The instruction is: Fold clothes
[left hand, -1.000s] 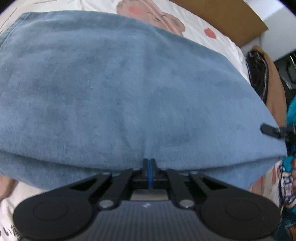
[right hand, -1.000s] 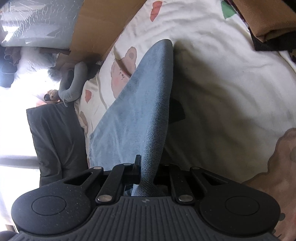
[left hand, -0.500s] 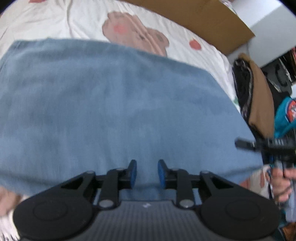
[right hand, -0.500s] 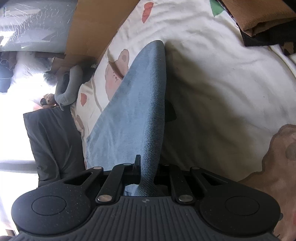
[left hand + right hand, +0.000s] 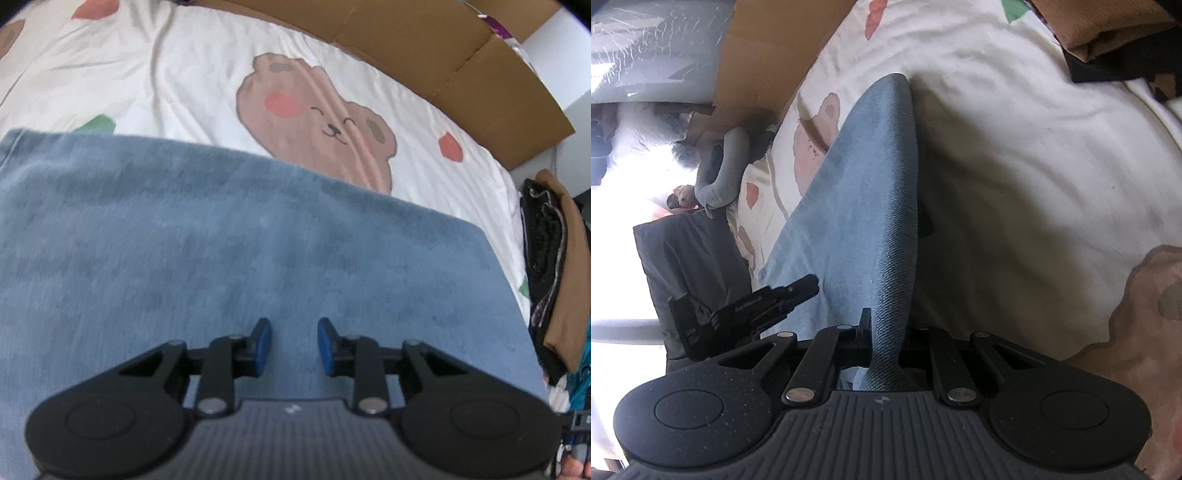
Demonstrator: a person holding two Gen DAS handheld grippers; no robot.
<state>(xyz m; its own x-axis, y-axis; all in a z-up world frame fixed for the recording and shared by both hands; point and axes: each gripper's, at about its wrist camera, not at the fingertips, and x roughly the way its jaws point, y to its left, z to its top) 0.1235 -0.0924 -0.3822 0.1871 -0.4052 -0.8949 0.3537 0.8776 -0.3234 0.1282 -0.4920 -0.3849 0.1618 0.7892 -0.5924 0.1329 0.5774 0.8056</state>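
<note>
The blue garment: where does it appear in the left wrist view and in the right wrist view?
Left wrist view: the blue garment fills the middle and lower left, flat on the bedsheet.
Right wrist view: it runs up the centre, with its near end in the right tool.
Shared landmark: the brown bear print on the sheet.

Left gripper (image 5: 291,347) jaws apart, empty; right gripper (image 5: 886,332) jaws apparently clamped.

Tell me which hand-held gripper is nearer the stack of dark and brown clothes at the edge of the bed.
Right, judging by the views. The right hand-held gripper grips the blue garment on the stack's side; the left hand-held gripper hangs open over the garment's middle.
</note>
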